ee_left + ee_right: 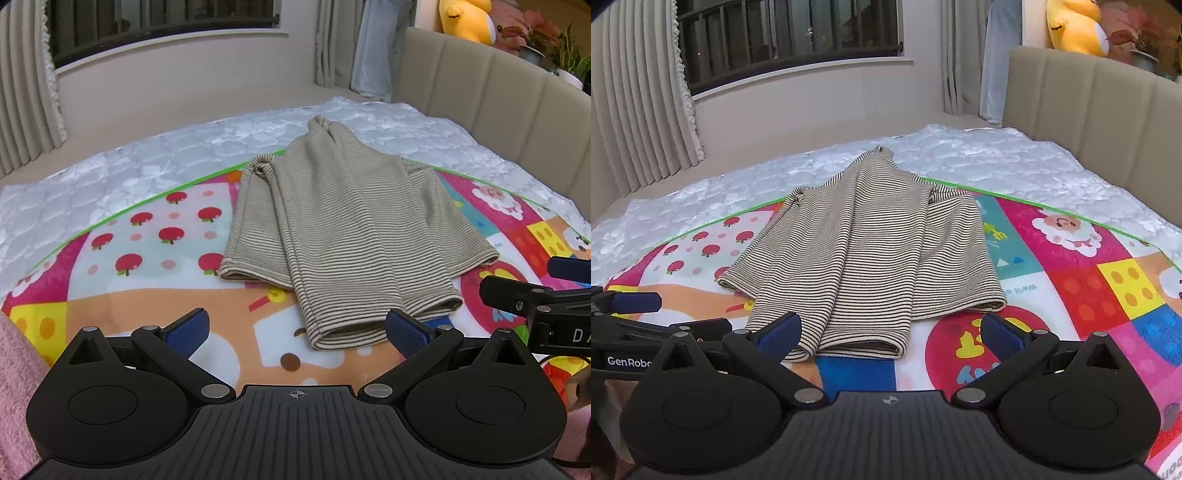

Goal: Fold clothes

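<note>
Left wrist view: a striped garment point(332, 229), beige with fine dark lines, lies partly folded on a bright cartoon play mat point(147, 240) spread over a white quilted mattress point(110, 170).
Garment's position: its sleeves are drawn in over the body, cuffs toward the camera, collar end toward the far edge of the mat.
Left gripper point(297, 330): fingers spread wide, empty, blue pads on either side of the nearest cuff without gripping it.
Right edge: part of the right gripper point(546, 295) shows beside the garment.
Right wrist view: the garment point(871, 251) sits at centre on the mat point(1089, 280), mattress point(997, 158) beyond.
Right gripper point(890, 332): jaws wide apart, holding nothing, left pad just over the near cuff.
Left edge: the other tool point(635, 325) hovers close by.
Background: padded beige headboard point(1108, 110), yellow plush toy point(1075, 26), pleated curtains point(631, 92), barred window point(790, 33).
</note>
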